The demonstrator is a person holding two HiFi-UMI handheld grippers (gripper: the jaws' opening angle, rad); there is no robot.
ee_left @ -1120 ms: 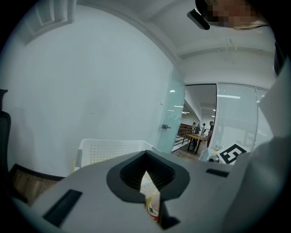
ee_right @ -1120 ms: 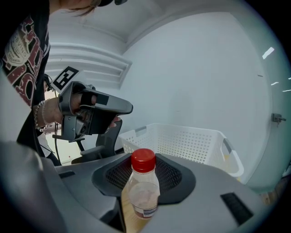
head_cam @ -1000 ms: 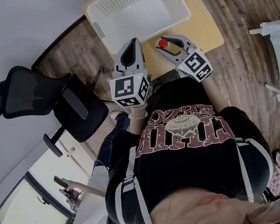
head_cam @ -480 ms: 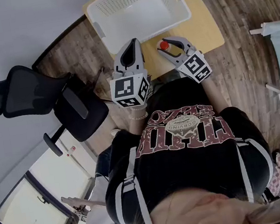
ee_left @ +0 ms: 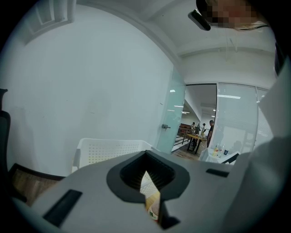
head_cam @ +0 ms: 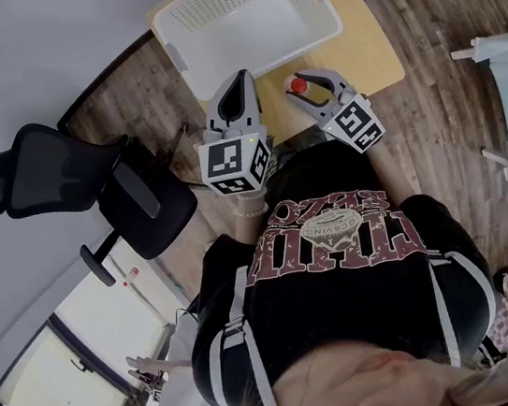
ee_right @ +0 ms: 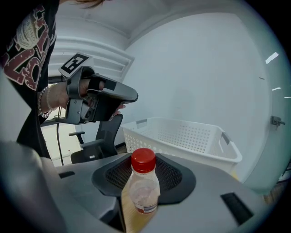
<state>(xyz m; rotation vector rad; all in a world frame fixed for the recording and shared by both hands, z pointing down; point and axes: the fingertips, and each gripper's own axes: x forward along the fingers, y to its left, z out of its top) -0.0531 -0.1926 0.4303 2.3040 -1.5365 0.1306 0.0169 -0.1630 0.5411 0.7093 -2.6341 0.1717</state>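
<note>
Right gripper (ee_right: 144,179) clamped on clear plastic bottle with red cap (ee_right: 142,193), just short of white perforated plastic basket (ee_right: 182,136); label print too small to read. Left gripper (ee_left: 148,179) pinches thin white-yellow packet (ee_left: 153,200), also short of basket; only sliver of packet shows between jaws, print blurred.

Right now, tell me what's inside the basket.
In the head view the basket shows only its bare floor. Both gripper views see just its perforated wall, hiding the inside.
</note>
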